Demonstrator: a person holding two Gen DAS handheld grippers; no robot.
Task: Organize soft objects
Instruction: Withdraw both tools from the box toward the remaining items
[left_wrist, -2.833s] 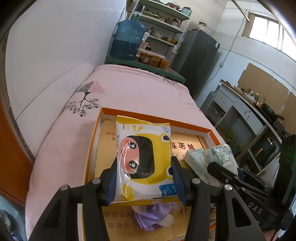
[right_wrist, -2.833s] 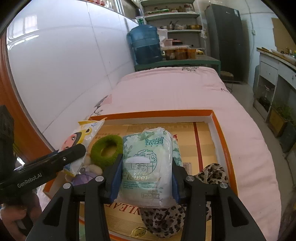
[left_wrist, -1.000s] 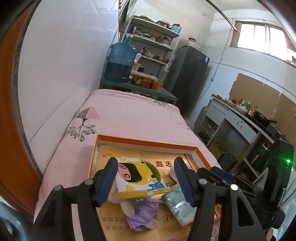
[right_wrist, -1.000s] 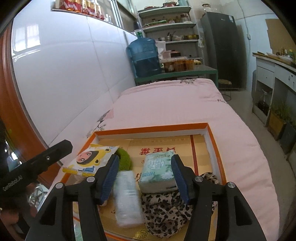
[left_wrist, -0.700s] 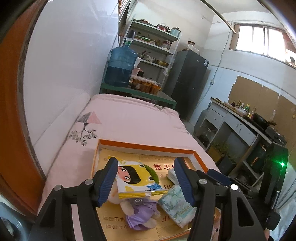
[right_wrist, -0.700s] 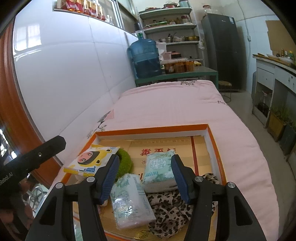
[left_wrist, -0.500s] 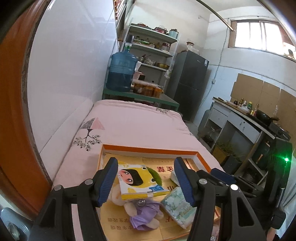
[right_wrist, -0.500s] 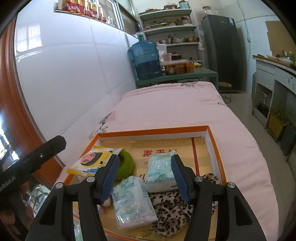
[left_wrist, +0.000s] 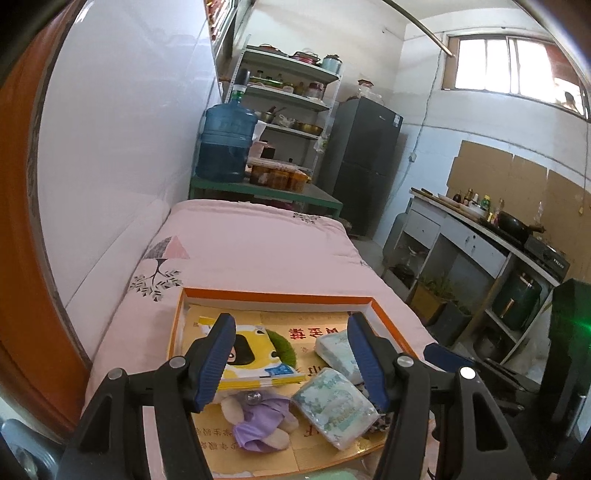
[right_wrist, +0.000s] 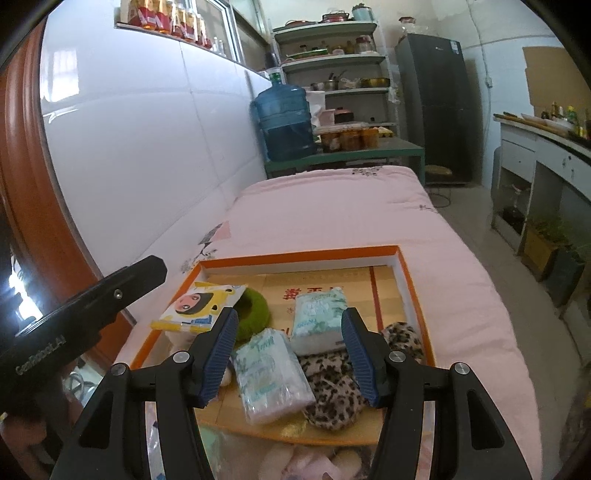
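An orange-rimmed box lid (left_wrist: 273, 296) (right_wrist: 295, 256) lies on the pink bed. In it lie a yellow cartoon wipes pack (left_wrist: 253, 356) (right_wrist: 199, 304), a green ring (right_wrist: 255, 306), two tissue packs (right_wrist: 321, 314) (right_wrist: 271, 373) (left_wrist: 334, 400), a leopard-print cloth (right_wrist: 336, 384) and a purple-dressed plush (left_wrist: 258, 417). My left gripper (left_wrist: 291, 360) is open and empty, raised above the box. My right gripper (right_wrist: 290, 360) is open and empty above the near tissue pack.
A white wall runs along the left of the pink bed (left_wrist: 251, 243). A blue water jug (left_wrist: 225, 144) and shelves stand beyond the bed. A counter with drawers (left_wrist: 469, 240) lies on the right. More soft items (right_wrist: 314, 461) lie below the box's near edge.
Both grippers have let go of their packs, which now lie in the box, and have pulled back and up, open.
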